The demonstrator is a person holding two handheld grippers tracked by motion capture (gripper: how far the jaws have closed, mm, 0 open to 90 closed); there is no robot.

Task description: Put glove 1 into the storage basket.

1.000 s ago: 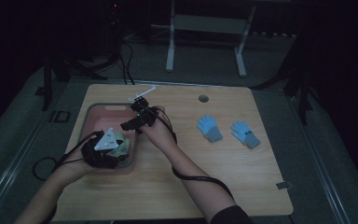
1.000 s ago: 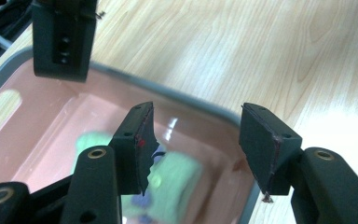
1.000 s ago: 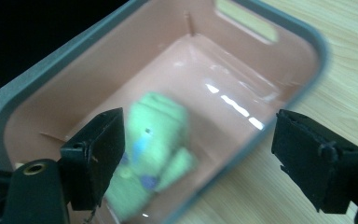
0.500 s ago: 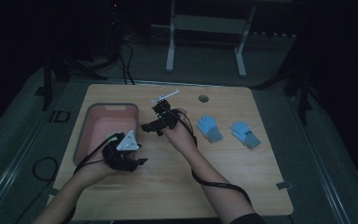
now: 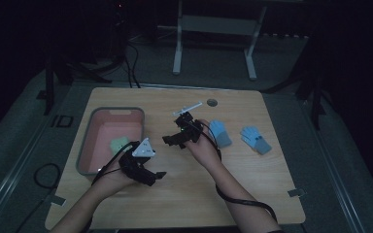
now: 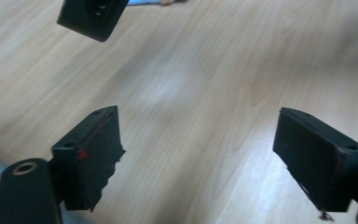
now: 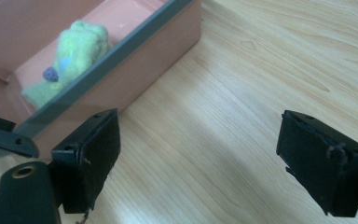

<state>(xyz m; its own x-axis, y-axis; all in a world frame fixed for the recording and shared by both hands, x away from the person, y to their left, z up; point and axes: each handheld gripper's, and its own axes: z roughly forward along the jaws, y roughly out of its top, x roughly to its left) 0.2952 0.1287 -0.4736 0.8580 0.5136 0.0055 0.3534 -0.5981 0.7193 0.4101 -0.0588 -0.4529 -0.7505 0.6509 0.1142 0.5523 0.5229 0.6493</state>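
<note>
A green fuzzy cloth piece lies in the pink tray at the table's left; the right gripper view shows this green piece behind the tray's wall. Two blue gloves lie flat on the right. My left gripper hovers over bare wood just right of the tray. Its jaws have just been opening and stand wide apart with nothing between them. At the table's middle my right gripper points toward the tray, open and empty.
The wooden table has free room at its front and right. A small round hole sits near its far edge. A metal stand and cables are on the floor beyond. My right gripper's jaw hangs ahead of my left one.
Both hands have moved right, away from the tray. The left gripper was over the tray and is now over bare table. The right gripper has drawn nearer the blue gloves.
</note>
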